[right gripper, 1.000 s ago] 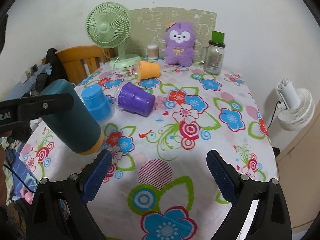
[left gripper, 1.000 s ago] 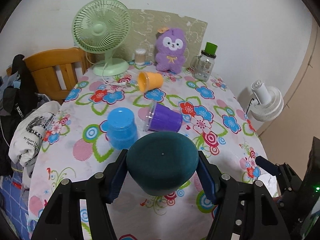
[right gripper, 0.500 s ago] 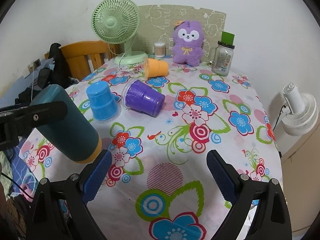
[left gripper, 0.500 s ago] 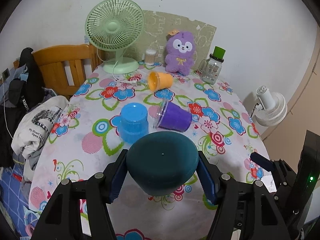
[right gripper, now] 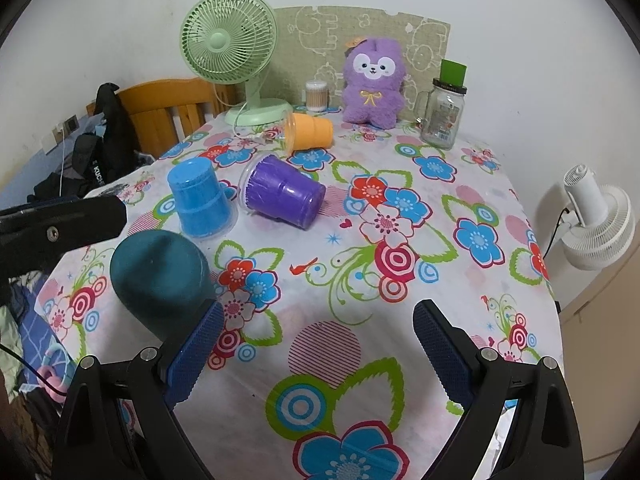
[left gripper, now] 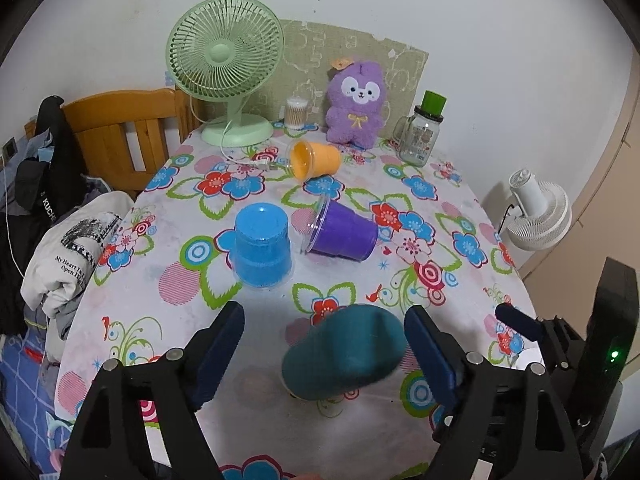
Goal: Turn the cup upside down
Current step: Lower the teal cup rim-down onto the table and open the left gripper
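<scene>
The dark teal cup (left gripper: 344, 350) stands upside down, tilted and motion-blurred, on the floral tablecloth between the fingers of my left gripper (left gripper: 332, 356), which is open; the cup leans near the right finger. It also shows in the right wrist view (right gripper: 160, 280) at the table's left edge, below the left gripper's finger (right gripper: 60, 224). My right gripper (right gripper: 316, 356) is open and empty over the table's front. A blue cup (left gripper: 262, 246) stands upside down behind. A purple cup (left gripper: 342, 232) and an orange cup (left gripper: 316, 159) lie on their sides.
A green desk fan (left gripper: 226, 68), a purple plush toy (left gripper: 358, 104), a glass jar with green lid (left gripper: 422, 132) and a cotton-swab box (left gripper: 297, 112) stand at the back. A wooden chair (left gripper: 124, 132) with clothes is at left. A white fan (left gripper: 538, 212) is at right.
My left gripper has opened and let go of the teal cup, which now rests on the table, tipping toward the right finger. Both grippers have drawn back slightly.
</scene>
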`<move>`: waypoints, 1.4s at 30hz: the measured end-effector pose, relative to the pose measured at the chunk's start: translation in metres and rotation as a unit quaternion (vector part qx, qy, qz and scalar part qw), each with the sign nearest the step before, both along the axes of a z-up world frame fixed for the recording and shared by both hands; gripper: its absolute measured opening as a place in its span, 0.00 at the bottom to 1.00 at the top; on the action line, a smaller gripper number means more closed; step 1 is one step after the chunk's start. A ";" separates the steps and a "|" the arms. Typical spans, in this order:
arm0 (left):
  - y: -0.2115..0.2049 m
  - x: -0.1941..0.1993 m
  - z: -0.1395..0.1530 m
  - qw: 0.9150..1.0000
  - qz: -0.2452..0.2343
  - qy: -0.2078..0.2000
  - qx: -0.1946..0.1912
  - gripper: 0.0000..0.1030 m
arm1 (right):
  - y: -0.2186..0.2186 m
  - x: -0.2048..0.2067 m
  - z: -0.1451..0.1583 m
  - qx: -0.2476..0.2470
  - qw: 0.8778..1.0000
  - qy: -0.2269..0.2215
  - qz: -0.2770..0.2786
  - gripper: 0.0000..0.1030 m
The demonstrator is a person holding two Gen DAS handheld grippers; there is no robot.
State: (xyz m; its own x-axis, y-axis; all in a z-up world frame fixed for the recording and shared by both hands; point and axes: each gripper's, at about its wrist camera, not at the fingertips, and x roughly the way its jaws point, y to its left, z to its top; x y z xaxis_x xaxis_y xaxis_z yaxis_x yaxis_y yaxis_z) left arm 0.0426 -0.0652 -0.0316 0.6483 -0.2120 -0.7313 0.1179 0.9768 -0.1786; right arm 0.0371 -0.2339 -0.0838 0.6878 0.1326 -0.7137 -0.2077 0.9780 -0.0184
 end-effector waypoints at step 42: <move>0.004 -0.001 0.001 1.000 0.005 0.002 -0.002 0.83 | 0.008 0.001 0.005 -0.008 1.000 -0.007 0.003 0.94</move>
